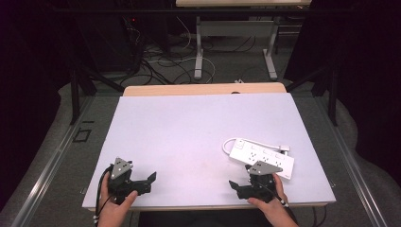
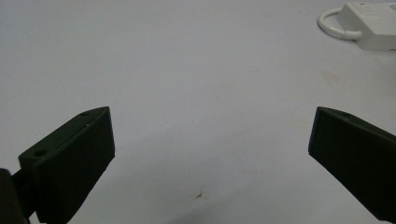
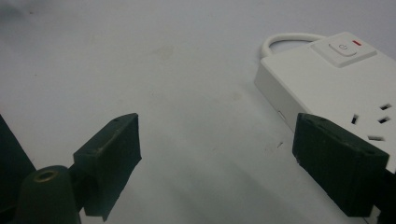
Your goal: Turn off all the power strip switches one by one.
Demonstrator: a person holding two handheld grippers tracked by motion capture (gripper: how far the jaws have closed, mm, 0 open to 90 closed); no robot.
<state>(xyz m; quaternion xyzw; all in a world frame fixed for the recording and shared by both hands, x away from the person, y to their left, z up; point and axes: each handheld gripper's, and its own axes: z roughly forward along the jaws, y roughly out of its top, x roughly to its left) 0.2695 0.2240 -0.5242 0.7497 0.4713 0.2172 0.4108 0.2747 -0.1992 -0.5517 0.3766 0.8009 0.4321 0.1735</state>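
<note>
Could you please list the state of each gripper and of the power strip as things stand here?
Left gripper: open, empty, low over the table.
Right gripper: open, empty, beside the power strip.
Power strip: lying flat, sockets up, nothing plugged in, cable looped at its switch end.

- A white power strip (image 1: 262, 159) lies flat at the lower right of the high view, slanting down to the right.
- Sockets face up; a switch with a red mark sits at its upper-left end.
- Its white cord (image 1: 228, 144) loops beside that end.
</note>
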